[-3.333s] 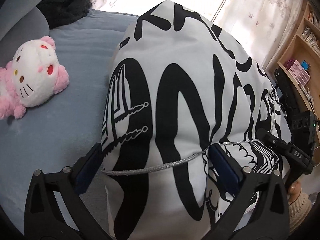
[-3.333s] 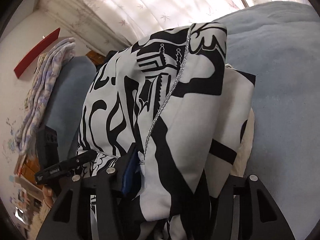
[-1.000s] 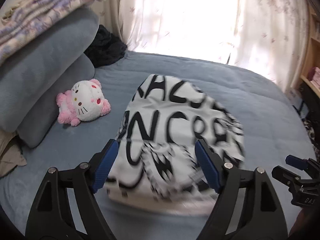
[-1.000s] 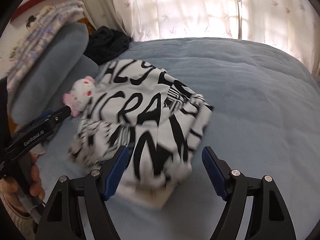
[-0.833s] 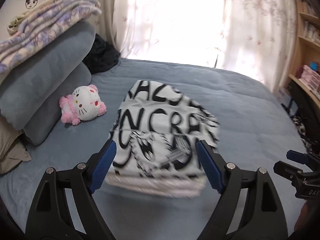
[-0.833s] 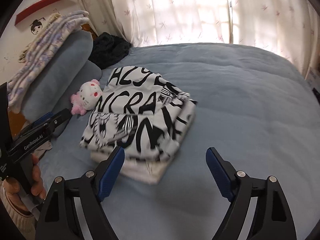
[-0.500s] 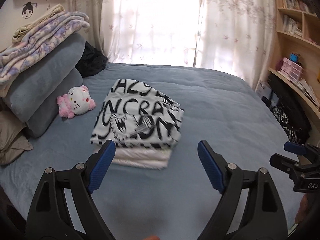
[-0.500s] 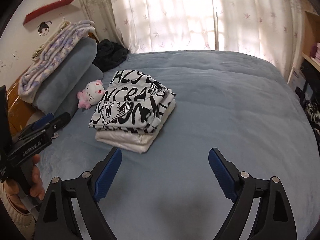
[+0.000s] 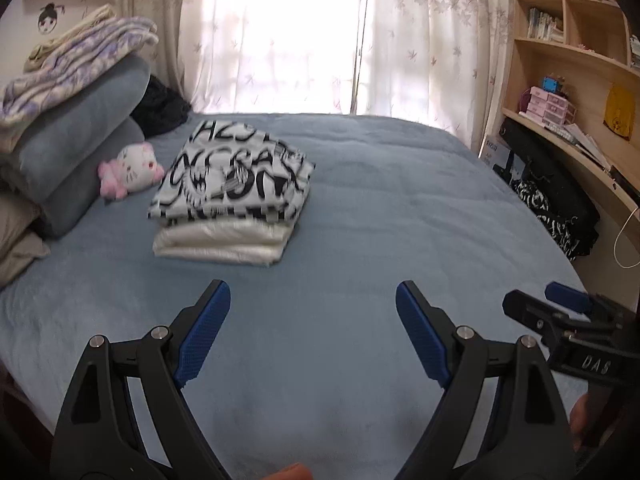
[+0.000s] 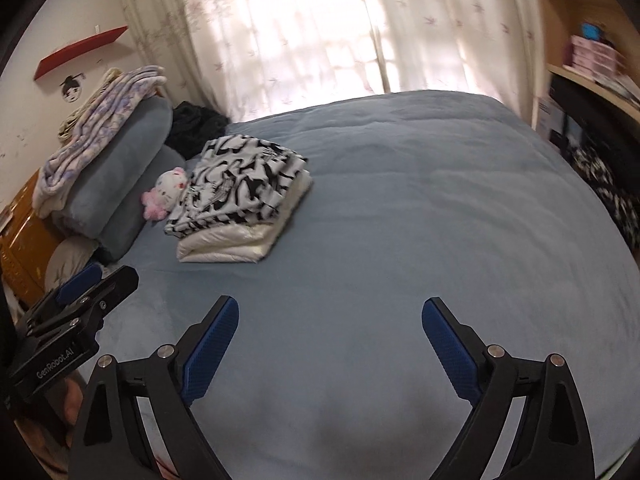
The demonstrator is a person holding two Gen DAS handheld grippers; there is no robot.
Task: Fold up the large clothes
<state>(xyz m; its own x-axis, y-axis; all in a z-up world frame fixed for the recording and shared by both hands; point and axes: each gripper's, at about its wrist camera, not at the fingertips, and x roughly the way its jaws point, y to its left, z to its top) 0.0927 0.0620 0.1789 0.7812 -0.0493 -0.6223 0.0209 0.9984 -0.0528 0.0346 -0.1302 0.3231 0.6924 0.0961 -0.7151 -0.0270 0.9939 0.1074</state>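
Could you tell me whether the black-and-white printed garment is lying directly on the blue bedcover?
No, the folded printed garment rests on top of a folded white item, which lies on the bedcover.

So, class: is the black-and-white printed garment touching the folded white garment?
Touching. The left wrist view shows the printed garment lying directly on the folded white garment, no gap between them.

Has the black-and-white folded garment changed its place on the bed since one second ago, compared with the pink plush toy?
No. The black-and-white garment lies beside the pink plush toy as before; it only looks smaller.
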